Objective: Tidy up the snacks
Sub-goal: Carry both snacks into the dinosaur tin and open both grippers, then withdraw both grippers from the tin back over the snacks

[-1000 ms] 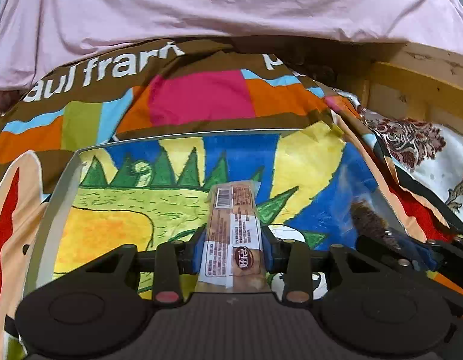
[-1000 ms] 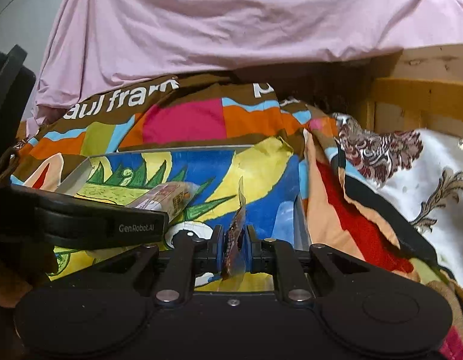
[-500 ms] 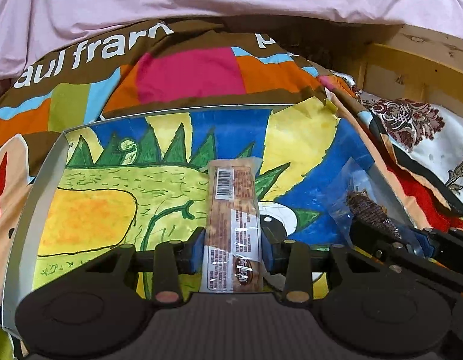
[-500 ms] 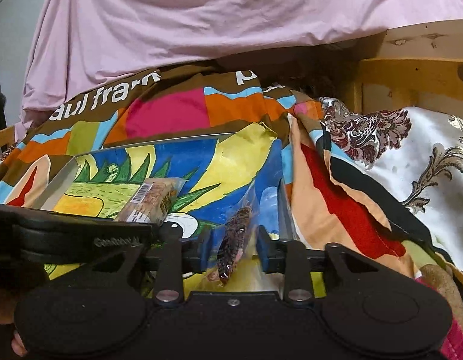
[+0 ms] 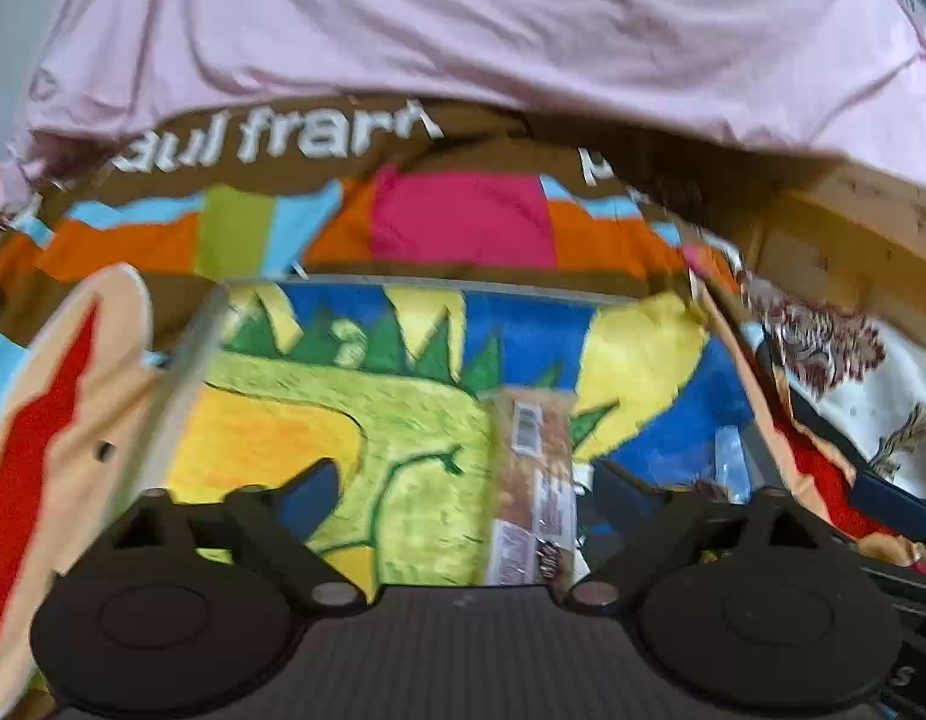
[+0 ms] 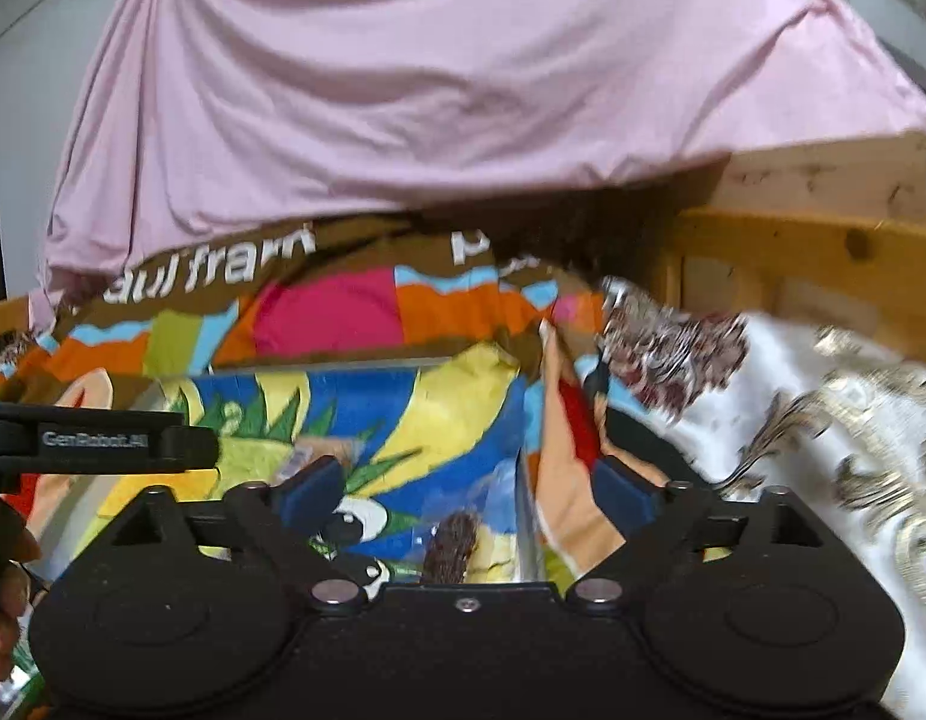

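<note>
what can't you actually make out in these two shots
- Print on the snack bar: left wrist view, motion blur smears it; its near end is cut off by the left gripper body.
- Dark snack in clear wrap: right wrist view, its lower part is hidden behind the right gripper body.
- Near edge of the tray: both views, covered by the gripper bodies.
- Snack bar in the right wrist view: mostly hidden behind a finger.

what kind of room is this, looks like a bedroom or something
Probably a bedroom: a wooden bed frame draped with a pink sheet and a colourful "paul frank" blanket, with a tray of snacks on top.
</note>
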The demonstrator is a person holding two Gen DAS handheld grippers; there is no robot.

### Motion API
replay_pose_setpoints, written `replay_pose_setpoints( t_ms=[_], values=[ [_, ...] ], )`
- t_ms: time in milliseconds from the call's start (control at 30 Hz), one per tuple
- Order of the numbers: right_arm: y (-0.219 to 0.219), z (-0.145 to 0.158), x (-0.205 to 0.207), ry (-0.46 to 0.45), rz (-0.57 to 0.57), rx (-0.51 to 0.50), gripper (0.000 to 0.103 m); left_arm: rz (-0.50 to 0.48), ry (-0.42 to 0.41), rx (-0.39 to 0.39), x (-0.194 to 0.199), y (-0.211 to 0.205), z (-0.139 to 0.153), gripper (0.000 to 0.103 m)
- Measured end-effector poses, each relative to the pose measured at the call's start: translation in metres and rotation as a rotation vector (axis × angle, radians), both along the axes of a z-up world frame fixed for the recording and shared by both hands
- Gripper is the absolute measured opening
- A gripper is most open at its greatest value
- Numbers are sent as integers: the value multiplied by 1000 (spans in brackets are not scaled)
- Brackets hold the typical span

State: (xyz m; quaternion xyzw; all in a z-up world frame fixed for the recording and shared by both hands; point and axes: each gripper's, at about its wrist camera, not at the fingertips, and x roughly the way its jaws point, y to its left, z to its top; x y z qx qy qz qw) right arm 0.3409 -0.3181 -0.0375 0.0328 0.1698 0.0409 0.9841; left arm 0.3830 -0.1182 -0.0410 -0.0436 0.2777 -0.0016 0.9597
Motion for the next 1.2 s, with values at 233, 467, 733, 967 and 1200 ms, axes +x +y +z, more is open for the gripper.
replay_pose_setpoints(
  t_ms=[233,467,733,967,1200],
  values=[
    [-3,37,-49,-99,-10,-22,102,40,-81,13,-38,19,35,102],
    [2,62,-107,-165,-20,-34,102,42,-151,3,-94,37,64,103],
    [20,71,-174,-210,22,-15,102,36,-205,-3,-165,53,82,103],
    [33,70,-219,-207,42,-16,102,-4,-259,18,-220,62,83,103],
    [44,65,-243,-170,55,-16,102,-31,-244,48,-254,75,72,103]
  ],
)
